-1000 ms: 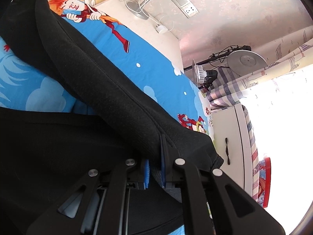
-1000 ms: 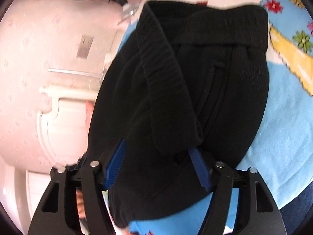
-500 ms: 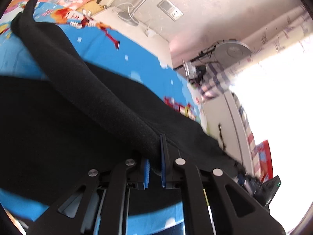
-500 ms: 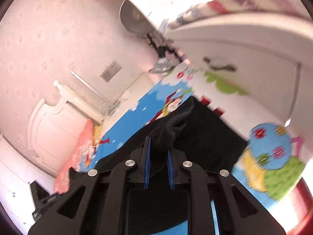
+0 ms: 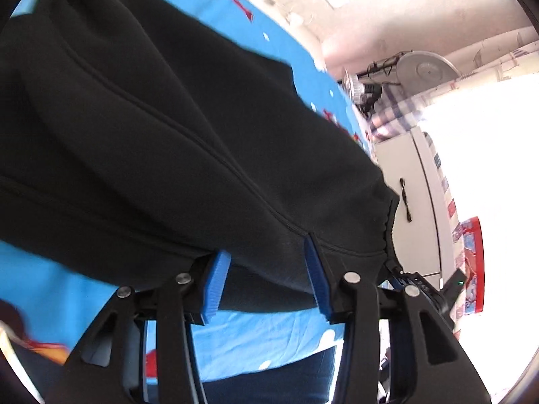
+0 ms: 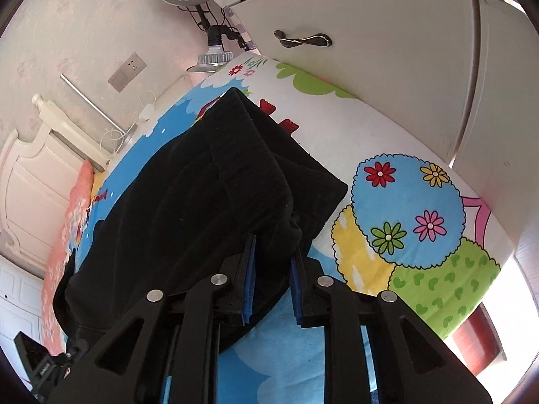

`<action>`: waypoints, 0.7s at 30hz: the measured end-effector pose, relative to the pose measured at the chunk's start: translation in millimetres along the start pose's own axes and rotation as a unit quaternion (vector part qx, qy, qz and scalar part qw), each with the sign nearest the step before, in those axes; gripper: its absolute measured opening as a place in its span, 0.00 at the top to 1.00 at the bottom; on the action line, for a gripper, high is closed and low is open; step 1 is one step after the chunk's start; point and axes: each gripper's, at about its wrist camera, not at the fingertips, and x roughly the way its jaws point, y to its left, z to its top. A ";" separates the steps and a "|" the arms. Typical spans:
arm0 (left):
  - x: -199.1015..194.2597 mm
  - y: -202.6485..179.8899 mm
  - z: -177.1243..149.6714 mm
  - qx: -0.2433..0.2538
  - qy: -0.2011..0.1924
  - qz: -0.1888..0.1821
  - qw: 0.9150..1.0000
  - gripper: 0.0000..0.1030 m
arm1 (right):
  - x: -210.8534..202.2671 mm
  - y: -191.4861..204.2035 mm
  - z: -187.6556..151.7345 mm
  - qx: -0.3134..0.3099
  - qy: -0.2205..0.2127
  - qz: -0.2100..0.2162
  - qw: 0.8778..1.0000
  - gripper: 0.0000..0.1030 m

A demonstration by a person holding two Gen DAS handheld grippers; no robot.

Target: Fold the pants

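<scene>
1. Black knit pants (image 5: 175,128) lie doubled over on the cartoon-print bedsheet (image 5: 269,336), one layer stacked on another, beside the white wardrobe (image 6: 387,77).
2. Left gripper (image 5: 266,279): half a second ago its blue pads (image 5: 215,286) were pinched tight on a fold of cloth; now they stand wide apart, and the fabric edge rests loosely between them, ungripped.
3. Right gripper (image 6: 271,282): jaws narrowly parted with a bunched fold of the pants between the pads; whether it still clamps the cloth or has begun to slacken cannot be told.
4. Compared with one second ago, the carried edge has come down onto the lower layer, so this fold appears laid. By judgement, the left side has been released and the right release remains.
</scene>
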 end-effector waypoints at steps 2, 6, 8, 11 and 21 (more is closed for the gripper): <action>-33.5 13.1 11.8 -0.004 -0.045 0.025 0.999 0.55 | 2.3 -2.0 1.4 0.000 0.001 0.005 1.000 0.79; -95.6 50.4 67.8 -0.020 -0.161 0.146 0.976 0.46 | 3.4 0.0 1.4 -0.012 0.000 0.008 1.000 0.79; -106.3 64.9 120.8 -0.003 -0.176 0.245 0.953 0.46 | 2.4 2.3 1.7 -0.019 -0.001 0.008 1.000 0.79; -83.8 55.0 191.5 0.084 -0.130 0.344 0.926 0.45 | -0.4 6.9 2.8 -0.033 -0.003 0.005 0.999 0.80; 56.1 98.4 328.3 0.154 0.078 0.527 0.832 0.59 | 4.4 14.8 8.3 -0.057 0.008 -0.009 0.998 0.80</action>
